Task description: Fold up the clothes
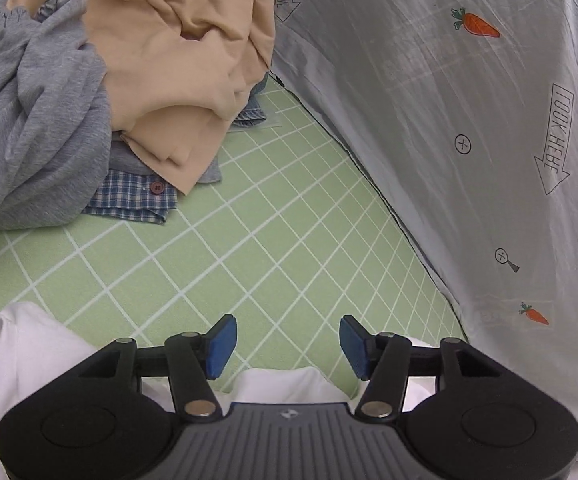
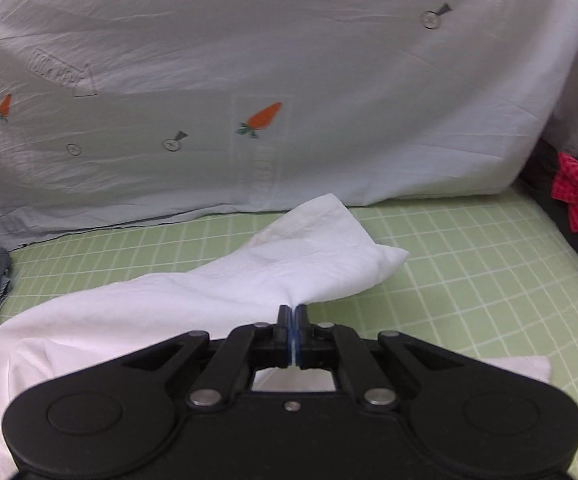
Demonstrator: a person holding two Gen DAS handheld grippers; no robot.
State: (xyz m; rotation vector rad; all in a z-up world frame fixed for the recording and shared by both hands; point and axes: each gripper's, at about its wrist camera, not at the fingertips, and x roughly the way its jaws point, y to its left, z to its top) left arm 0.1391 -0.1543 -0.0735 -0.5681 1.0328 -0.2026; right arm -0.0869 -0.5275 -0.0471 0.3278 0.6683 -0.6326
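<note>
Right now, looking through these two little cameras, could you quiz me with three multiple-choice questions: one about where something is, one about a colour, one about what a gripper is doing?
1. Where is the tan garment?
A. Atop the pile of clothes
B. Between the left gripper's fingers
C. Spread flat on the mat

2. What colour is the grid mat?
A. Blue
B. Light green
C. Brown

3. What is the right gripper doing?
A. Standing wide open
B. Holding a button
C. Pinching the white garment

Answers:
1 A: it lies over the grey and plaid clothes.
2 B: green with white lines in both views.
3 C: its jaws are closed on white cloth, while the left gripper stands open.
</note>
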